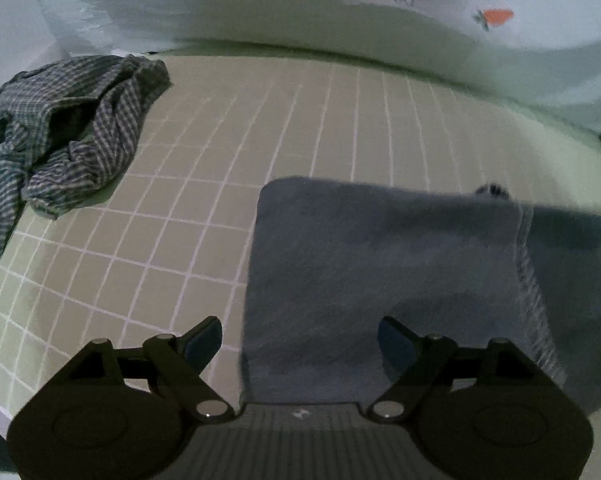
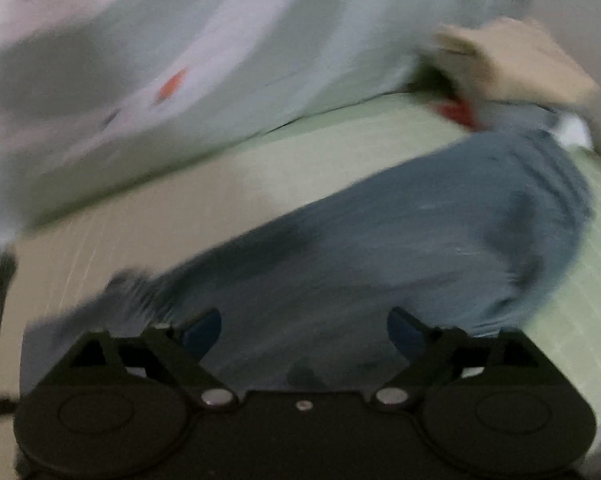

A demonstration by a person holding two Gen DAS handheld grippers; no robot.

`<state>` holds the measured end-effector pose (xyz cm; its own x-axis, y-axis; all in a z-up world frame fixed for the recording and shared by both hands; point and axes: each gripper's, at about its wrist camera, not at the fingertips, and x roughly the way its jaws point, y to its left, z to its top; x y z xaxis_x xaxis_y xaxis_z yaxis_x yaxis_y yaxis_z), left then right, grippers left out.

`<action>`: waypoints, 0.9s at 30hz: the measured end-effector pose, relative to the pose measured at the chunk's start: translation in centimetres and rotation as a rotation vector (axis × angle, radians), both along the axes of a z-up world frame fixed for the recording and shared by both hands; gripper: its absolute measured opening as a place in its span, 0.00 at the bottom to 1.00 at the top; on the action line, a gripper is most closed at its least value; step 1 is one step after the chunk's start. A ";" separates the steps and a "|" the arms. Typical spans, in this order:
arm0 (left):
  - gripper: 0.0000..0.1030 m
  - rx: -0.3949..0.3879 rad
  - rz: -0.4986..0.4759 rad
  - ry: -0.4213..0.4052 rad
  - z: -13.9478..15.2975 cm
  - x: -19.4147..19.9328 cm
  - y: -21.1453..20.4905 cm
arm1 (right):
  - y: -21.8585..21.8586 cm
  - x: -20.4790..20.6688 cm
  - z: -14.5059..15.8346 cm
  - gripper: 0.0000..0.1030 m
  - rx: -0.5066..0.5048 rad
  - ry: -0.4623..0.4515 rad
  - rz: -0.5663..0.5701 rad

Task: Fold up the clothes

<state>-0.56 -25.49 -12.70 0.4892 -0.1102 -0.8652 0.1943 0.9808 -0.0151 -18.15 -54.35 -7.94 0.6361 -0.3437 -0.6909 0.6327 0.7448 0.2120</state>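
Observation:
Blue denim jeans [image 1: 400, 264] lie folded flat on the green gridded mat [image 1: 260, 128], with a stitched seam on the right side. My left gripper [image 1: 300, 344] is open and empty, just above the near left edge of the jeans. In the blurred right wrist view the same jeans [image 2: 380, 240] stretch across the mat [image 2: 220, 184]. My right gripper [image 2: 304, 332] is open and empty over the near part of the jeans.
A crumpled checked shirt [image 1: 60, 128] lies at the mat's far left. A pale sheet with an orange carrot print [image 1: 496, 16] rises behind the mat. A beige garment [image 2: 516, 60] and something red [image 2: 456, 112] sit at the far right.

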 end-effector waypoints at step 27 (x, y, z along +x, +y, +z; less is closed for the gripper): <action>0.84 0.100 0.109 -0.010 -0.1 -2.9 -9.7 | -26.2 -7.0 -7.3 0.77 0.228 -0.080 -0.432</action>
<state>-3.46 -35.18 -12.84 0.5025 0.0302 -0.8640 0.0862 0.9927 0.0849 -25.12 -80.59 -15.28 0.5234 -0.4336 -0.7336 0.8482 0.3476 0.3997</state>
